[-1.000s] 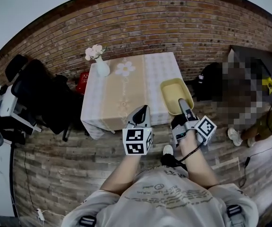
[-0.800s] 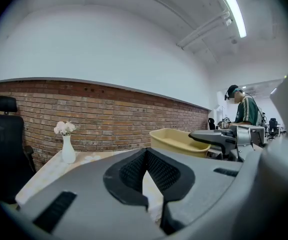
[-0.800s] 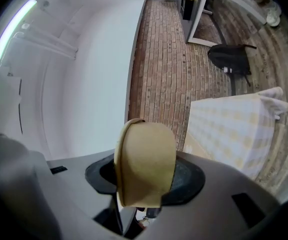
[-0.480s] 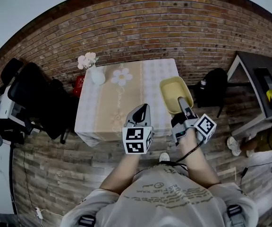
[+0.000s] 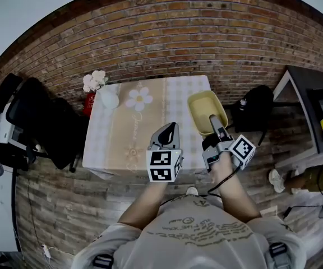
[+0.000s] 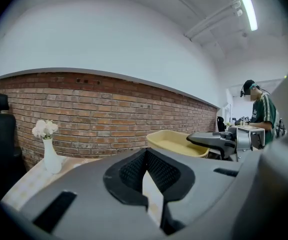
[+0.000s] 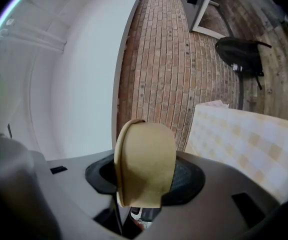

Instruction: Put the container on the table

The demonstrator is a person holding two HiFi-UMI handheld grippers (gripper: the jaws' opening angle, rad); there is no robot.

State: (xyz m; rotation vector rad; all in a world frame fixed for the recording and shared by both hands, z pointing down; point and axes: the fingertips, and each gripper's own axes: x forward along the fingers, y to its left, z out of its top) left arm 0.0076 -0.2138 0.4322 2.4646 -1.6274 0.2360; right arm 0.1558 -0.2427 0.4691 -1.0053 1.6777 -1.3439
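A shallow yellow container hangs over the right edge of the table, which wears a checked cloth with a beige stripe. My right gripper is shut on the container's near rim, which fills the right gripper view between the jaws. My left gripper is shut with nothing in it and hovers over the table's near edge, to the left of the container. From the left gripper view the container and the right gripper show to the right, beyond my own jaws.
A white vase with flowers stands at the table's far left corner. A black office chair stands left of the table. A black backpack and a dark desk are at the right. A brick wall runs behind.
Both grippers have advanced toward the table with the container still held. The container now hangs over the table's right edge. The table looms nearer and has shifted left in the head view.
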